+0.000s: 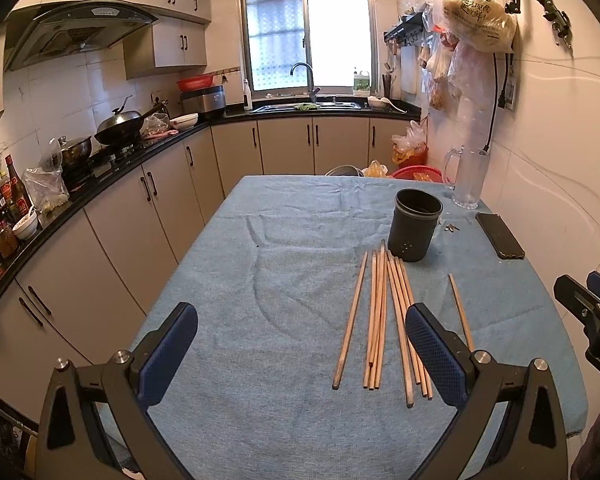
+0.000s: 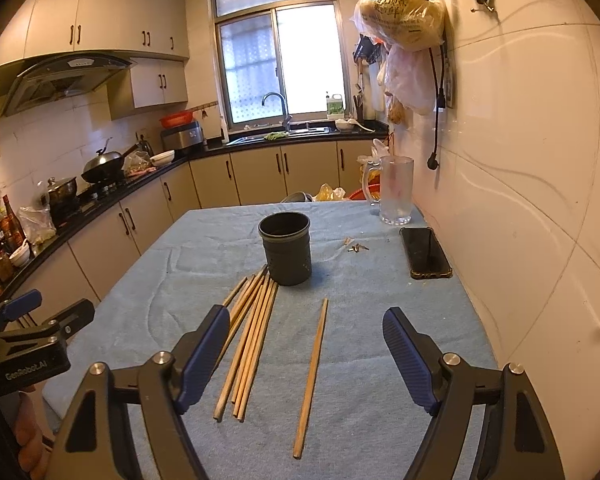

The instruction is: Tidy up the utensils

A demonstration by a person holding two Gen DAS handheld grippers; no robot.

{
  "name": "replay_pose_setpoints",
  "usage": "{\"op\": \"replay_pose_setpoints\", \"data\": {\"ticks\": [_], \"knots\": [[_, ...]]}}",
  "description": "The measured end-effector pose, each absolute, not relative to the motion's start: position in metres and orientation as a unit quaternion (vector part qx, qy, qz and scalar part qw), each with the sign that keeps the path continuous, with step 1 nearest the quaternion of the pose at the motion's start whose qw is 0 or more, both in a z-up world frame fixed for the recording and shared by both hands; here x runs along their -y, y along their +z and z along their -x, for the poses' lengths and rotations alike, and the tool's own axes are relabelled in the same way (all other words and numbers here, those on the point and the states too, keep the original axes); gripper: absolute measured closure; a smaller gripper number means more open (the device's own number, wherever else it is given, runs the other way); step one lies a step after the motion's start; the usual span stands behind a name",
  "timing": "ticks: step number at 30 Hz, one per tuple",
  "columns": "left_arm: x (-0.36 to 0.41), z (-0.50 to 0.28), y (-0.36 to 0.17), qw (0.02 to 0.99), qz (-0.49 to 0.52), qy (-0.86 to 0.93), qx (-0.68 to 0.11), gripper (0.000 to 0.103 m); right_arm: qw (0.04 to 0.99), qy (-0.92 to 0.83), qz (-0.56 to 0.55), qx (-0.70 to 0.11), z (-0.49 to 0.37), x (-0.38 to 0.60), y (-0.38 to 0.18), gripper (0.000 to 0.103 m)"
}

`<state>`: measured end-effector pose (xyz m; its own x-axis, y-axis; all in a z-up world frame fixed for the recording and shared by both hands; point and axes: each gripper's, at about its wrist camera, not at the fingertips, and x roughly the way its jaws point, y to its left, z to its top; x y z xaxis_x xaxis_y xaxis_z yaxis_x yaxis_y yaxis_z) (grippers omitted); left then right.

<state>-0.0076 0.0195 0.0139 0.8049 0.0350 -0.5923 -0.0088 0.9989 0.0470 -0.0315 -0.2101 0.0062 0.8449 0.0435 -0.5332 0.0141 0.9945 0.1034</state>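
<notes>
Several wooden chopsticks (image 1: pixel 384 316) lie in a loose bundle on the blue tablecloth (image 1: pixel 284 280), in front of a dark round holder cup (image 1: pixel 415 225). One single chopstick (image 1: pixel 460 310) lies apart to their right. In the right wrist view I see the bundle (image 2: pixel 252 332), the single chopstick (image 2: pixel 312 376) and the cup (image 2: pixel 286 254). My left gripper (image 1: pixel 302 354) is open and empty, hovering near the table's front, left of the bundle. My right gripper (image 2: pixel 306 360) is open and empty, above the single chopstick.
A black phone (image 2: pixel 424 252) and a glass mug (image 2: pixel 396 190) sit by the right wall. Small keys (image 2: pixel 356 246) lie behind the cup. Kitchen counters with pots run along the left. Plastic bags (image 2: pixel 404 12) hang on the wall.
</notes>
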Motion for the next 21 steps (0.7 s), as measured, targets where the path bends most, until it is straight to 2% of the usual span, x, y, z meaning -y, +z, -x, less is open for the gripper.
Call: {"op": "replay_pose_setpoints", "data": {"ticks": [21], "knots": [[-0.014,-0.005,0.008,0.944,-0.017,-0.022,-0.328,0.0,0.954,0.006,-0.051,-0.297,0.015,0.208,-0.008,0.027]]}}
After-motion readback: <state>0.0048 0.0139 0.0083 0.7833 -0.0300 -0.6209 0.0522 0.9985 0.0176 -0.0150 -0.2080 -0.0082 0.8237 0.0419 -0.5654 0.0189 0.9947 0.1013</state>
